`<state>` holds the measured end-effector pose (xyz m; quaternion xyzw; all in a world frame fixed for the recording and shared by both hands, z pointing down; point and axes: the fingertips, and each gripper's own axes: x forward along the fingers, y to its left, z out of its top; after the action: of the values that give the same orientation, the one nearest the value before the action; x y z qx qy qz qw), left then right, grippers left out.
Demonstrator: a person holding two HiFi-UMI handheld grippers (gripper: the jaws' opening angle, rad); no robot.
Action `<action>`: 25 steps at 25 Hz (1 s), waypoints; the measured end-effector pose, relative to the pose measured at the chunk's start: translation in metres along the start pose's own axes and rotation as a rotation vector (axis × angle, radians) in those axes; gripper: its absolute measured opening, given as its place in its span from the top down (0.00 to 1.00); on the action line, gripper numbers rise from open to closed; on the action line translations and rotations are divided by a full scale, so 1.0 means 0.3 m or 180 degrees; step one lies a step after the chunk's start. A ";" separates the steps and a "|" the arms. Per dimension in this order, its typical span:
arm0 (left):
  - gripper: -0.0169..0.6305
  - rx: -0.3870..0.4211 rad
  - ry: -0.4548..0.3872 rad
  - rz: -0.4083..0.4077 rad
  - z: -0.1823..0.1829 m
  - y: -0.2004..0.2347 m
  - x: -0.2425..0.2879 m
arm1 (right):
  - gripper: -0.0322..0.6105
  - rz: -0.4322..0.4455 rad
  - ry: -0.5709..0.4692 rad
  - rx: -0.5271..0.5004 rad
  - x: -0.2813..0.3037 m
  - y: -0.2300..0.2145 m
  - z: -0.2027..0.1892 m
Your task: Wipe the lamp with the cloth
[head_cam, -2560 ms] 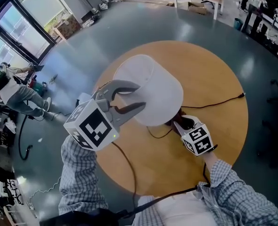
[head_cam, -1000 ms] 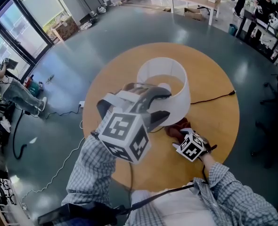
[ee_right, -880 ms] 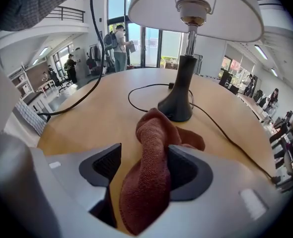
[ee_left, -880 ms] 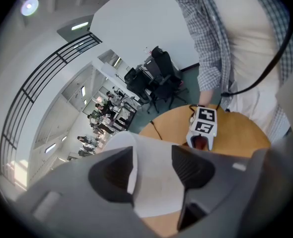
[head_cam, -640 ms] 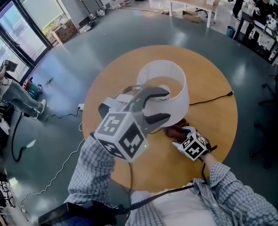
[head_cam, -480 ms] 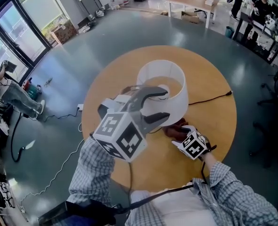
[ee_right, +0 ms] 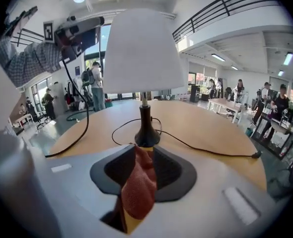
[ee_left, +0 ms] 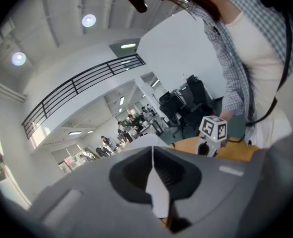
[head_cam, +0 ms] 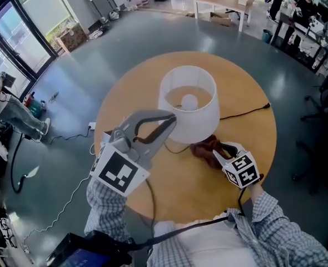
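The lamp (head_cam: 187,102) stands upright on the round wooden table (head_cam: 247,77), its white shade (ee_right: 144,48) above a dark base (ee_right: 146,133). My left gripper (head_cam: 172,117) is low to the left of the shade. Its jaws are closing, the tips meet, and nothing shows between them (ee_left: 152,150). Whether the tips touch the shade's rim I cannot tell. My right gripper (head_cam: 220,149) is low to the right of the lamp, its jaws closing on the dark red cloth (head_cam: 205,148). The cloth (ee_right: 139,187) hangs bunched between the pads, and the gripper (ee_right: 144,150) faces the base.
A black power cord (head_cam: 247,113) runs from the lamp across the table to its right edge. Another cable (ee_right: 82,118) trails from the left gripper (ee_right: 82,31) down over the table's left side. Grey floor surrounds the table. A person (head_cam: 3,107) sits far left.
The lamp, tilted earlier, now stands upright. My left gripper has pulled back from the shade and its jaws have shut. The right gripper has risen with the cloth.
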<state>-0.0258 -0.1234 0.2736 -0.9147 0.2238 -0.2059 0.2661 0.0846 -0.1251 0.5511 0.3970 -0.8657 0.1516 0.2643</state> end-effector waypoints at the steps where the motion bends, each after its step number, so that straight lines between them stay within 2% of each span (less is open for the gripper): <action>1: 0.97 -0.0060 -0.0049 0.0068 -0.001 0.004 -0.016 | 0.82 -0.0018 -0.0073 0.0064 -0.018 0.001 0.013; 3: 0.97 -0.0264 -0.0157 0.0187 -0.016 0.000 -0.047 | 0.93 -0.0051 -0.0191 0.0171 -0.047 0.015 0.032; 4: 0.97 -0.0389 -0.0192 0.0237 -0.033 -0.010 -0.059 | 0.95 -0.0025 -0.0245 0.0216 -0.060 0.029 0.040; 8: 0.97 -0.0711 -0.0182 0.0340 -0.097 -0.103 -0.072 | 0.95 0.0423 -0.0547 0.0628 -0.111 0.118 0.079; 11: 0.97 -0.0947 -0.0226 0.0279 -0.114 -0.208 -0.054 | 0.95 0.0509 -0.0661 0.0833 -0.140 0.146 0.090; 16: 0.97 -0.1245 -0.0207 0.0283 -0.159 -0.354 -0.012 | 0.95 0.0343 -0.0865 0.0680 -0.196 0.179 0.132; 20: 0.97 -0.1669 -0.0217 0.0361 -0.216 -0.440 0.006 | 0.95 0.0358 -0.1113 0.0584 -0.230 0.228 0.206; 22: 0.97 -0.1832 -0.0171 0.0310 -0.255 -0.495 0.021 | 0.95 0.0359 -0.1190 0.0582 -0.233 0.239 0.227; 25: 0.97 -0.1903 -0.0058 0.0170 -0.320 -0.585 0.043 | 0.95 0.0385 -0.1178 0.0577 -0.220 0.254 0.226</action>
<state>-0.0103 -0.0347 0.4528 -0.9481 0.2960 -0.1156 -0.0076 0.0391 -0.0685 0.4538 0.3876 -0.9046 0.1690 0.0545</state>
